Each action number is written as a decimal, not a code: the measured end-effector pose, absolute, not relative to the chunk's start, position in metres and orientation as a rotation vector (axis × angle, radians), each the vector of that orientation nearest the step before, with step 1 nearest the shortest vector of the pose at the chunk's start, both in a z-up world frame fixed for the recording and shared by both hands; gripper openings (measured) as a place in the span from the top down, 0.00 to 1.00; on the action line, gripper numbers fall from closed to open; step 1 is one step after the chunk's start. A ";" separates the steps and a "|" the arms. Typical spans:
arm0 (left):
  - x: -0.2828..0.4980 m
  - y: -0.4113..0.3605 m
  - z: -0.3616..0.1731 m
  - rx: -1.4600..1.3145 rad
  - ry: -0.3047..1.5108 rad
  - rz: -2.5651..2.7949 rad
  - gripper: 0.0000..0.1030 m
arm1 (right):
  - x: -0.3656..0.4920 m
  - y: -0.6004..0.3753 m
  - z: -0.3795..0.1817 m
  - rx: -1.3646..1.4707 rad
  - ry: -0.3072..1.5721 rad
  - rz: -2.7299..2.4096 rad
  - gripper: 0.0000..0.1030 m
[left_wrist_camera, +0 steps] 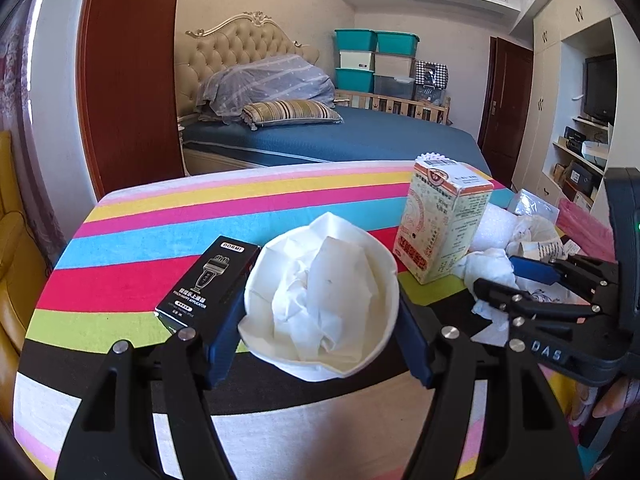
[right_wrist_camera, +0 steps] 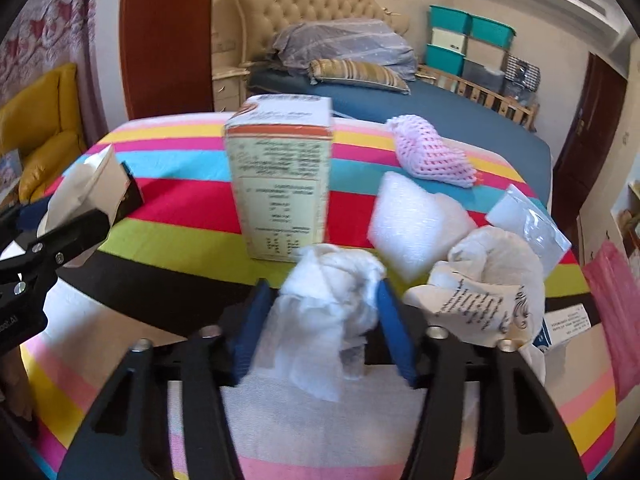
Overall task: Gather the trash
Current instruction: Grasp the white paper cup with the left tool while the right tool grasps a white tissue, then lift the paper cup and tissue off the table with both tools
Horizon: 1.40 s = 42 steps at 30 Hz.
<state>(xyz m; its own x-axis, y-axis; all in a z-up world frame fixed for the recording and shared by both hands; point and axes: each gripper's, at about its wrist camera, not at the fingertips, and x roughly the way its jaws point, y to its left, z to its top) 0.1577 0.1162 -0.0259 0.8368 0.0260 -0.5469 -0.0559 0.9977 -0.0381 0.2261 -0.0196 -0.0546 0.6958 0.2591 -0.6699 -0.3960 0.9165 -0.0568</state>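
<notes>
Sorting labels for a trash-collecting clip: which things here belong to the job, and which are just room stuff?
Job:
paper cup stuffed with tissue, in the left claw
tissue wad in the right claw
tall carton
black box
foam sheet
pink net
printed wrapper

Room stuff:
bed
striped pillow
teal bins
TV

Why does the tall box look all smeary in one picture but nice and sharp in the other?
In the right wrist view the tall box and the crumpled tissue in the right claw are smeared by motion blur; in the left wrist view the same box and the paper cup in the left claw look crisp; both views bend at the edges from the fisheye lens.
</notes>
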 end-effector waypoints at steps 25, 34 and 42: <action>0.158 0.121 -0.030 -0.077 0.591 0.035 0.35 | 0.231 -0.014 -0.060 -0.228 0.741 0.354 0.62; 0.158 0.122 -0.029 -0.080 0.589 0.033 0.35 | 0.213 -0.013 -0.050 -0.242 0.644 0.435 0.77; 0.158 0.123 -0.027 -0.093 0.585 0.031 0.35 | 0.194 -0.022 -0.048 -0.196 0.641 0.474 0.77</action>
